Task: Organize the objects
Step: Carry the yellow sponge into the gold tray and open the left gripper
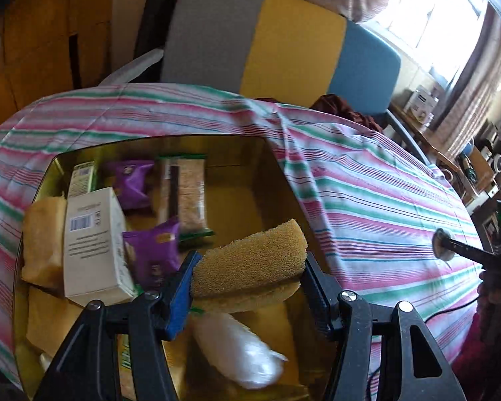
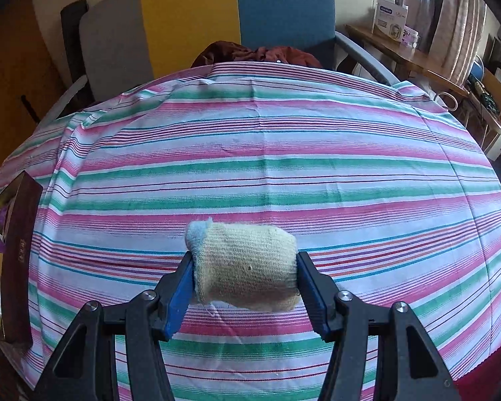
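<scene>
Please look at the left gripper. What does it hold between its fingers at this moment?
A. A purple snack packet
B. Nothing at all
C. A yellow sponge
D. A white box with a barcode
C. In the left wrist view, the left gripper is clamped on the yellow sponge, above the gold box that holds the snacks.

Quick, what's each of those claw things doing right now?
Left gripper: closed on a yellow sponge.
Right gripper: closed on a rolled cloth.
</scene>
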